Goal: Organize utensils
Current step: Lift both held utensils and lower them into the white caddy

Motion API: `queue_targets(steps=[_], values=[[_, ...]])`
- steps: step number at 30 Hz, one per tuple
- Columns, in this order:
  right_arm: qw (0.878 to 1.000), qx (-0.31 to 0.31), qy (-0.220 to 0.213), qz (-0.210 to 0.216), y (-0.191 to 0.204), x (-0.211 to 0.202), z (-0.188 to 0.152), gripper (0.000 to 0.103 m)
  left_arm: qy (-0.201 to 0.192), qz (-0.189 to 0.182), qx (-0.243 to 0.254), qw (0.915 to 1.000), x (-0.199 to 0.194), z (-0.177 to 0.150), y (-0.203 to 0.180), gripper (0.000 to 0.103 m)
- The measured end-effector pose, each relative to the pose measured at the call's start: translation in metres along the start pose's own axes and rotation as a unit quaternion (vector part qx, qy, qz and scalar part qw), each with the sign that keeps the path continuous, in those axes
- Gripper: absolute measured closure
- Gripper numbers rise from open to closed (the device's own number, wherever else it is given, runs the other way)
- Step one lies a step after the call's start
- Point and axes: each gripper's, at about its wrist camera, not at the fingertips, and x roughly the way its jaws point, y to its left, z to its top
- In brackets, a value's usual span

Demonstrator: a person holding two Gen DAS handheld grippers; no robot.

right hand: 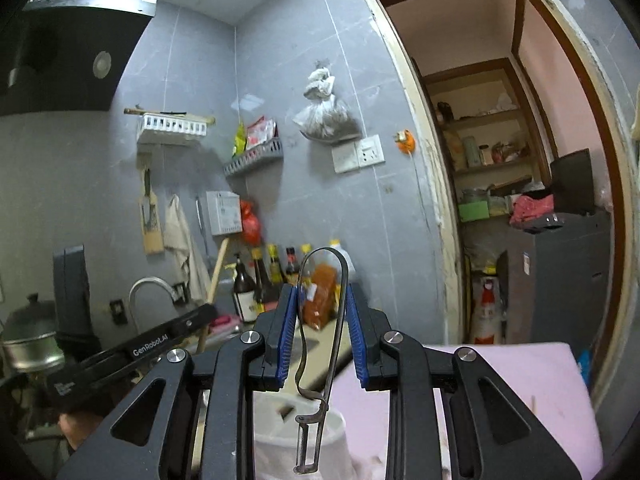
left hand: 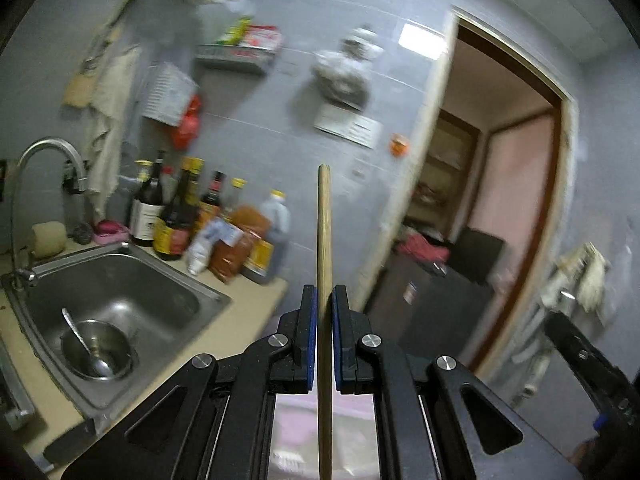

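Observation:
My left gripper (left hand: 324, 294) is shut on a thin wooden stick (left hand: 324, 220). The stick runs straight up between the blue pads and out past the fingertips. My right gripper (right hand: 322, 292) is shut on a metal peeler (right hand: 308, 420). Its wire loop handle arches above the fingertips and its blade hangs down over a white container (right hand: 276, 440). In the right wrist view the left gripper (right hand: 140, 350) shows at the lower left with its stick (right hand: 216, 272) slanting up. The left wrist view catches part of the right gripper (left hand: 584, 364) at the lower right.
A steel sink (left hand: 168, 280) at the left holds a metal bowl (left hand: 116, 344) with a spoon (left hand: 82, 340). Sauce bottles (left hand: 176, 216) crowd the counter behind it. A pink surface (right hand: 500, 384) lies below the right gripper. An open doorway (right hand: 520, 200) leads to shelves.

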Motion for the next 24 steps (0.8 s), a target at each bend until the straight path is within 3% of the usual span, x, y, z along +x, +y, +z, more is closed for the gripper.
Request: queue_targets(steps=[3,9,17,24], values=[[1.000,0.000,-0.010,-0.002,0.007,0.021,0.001,0.081,-0.028,0.029,-0.016,0.9990,0.014,0.006,0.024,0.098],[1.000,0.003,0.004,-0.003,0.013,0.061,-0.019,0.081,-0.042,0.068,-0.032,0.9963,0.040,-0.001,0.051,0.098],[0.999,-0.018,0.039,-0.010,0.010,0.087,-0.055,0.080,-0.055,0.084,-0.022,0.9948,0.050,-0.017,0.050,0.098],[0.997,-0.034,0.068,0.007,0.008,0.092,-0.080,0.080,-0.052,0.102,-0.017,0.9933,0.051,-0.047,0.043,0.098]])
